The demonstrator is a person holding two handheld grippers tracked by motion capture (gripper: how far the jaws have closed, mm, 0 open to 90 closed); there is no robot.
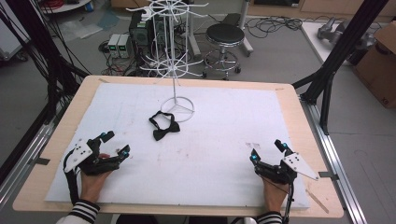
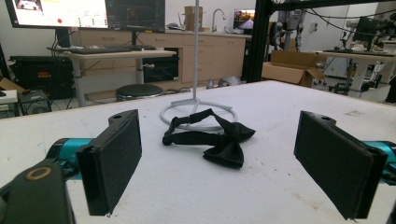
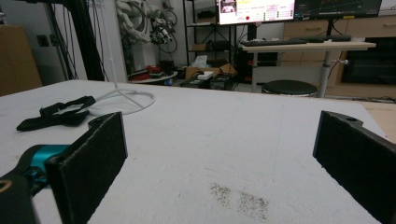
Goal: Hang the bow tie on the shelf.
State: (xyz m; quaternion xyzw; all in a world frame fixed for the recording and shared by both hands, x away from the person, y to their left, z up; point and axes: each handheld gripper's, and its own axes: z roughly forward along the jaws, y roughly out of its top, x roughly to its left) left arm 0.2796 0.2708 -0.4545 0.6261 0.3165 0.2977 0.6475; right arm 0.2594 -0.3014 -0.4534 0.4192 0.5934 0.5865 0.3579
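Note:
A black bow tie lies on the white mat, its strap partly over the ring base of a white wire display stand. My left gripper rests at the mat's near left, open and empty. In the left gripper view the bow tie lies ahead between the two wide-apart pads, with the stand's base behind it. My right gripper rests at the near right, open and empty. In the right gripper view the bow tie and stand base lie far off to the left.
The white mat covers a wooden table. A faint dark smudge marks the mat near my right gripper. Beyond the far edge stand a black stool, electronics boxes and cables. Black frame posts rise at the right.

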